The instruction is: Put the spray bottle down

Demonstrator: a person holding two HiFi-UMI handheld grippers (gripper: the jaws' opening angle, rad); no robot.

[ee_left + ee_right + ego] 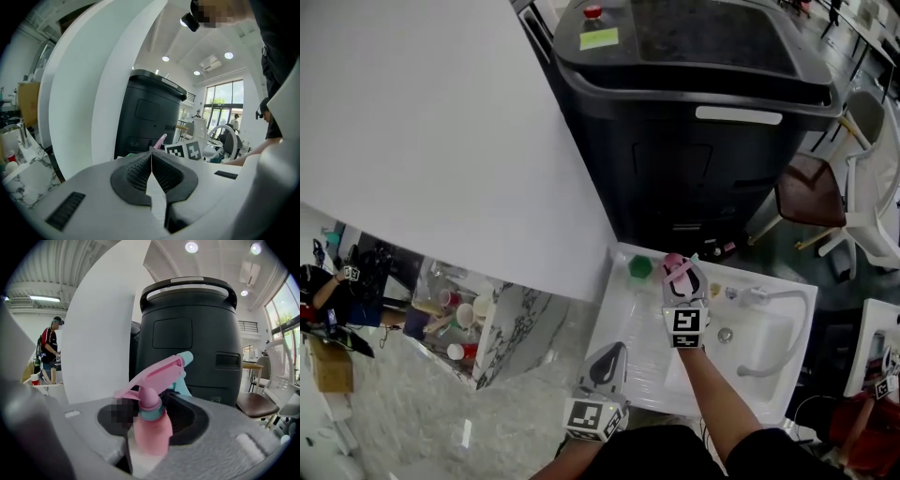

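Note:
The pink spray bottle (151, 428), with a pink trigger and a teal nozzle, stands upright between the jaws of my right gripper (151, 414). The jaws are spread about as wide as its body, and the pads look just clear of it, so I read them as open. In the head view the spray bottle (677, 268) is at the far edge of the white sink counter (623, 323), with the right gripper (682, 283) around it. My left gripper (607, 363) hangs over the counter's near edge. Its pads (140, 171) are pressed together with nothing between them.
A green cup-like thing (640, 267) sits just left of the bottle. To the right are the basin with its drain (725, 335) and a white faucet (761, 297). A big black bin (694, 122) stands behind the counter. A chair (811, 192) is at the right.

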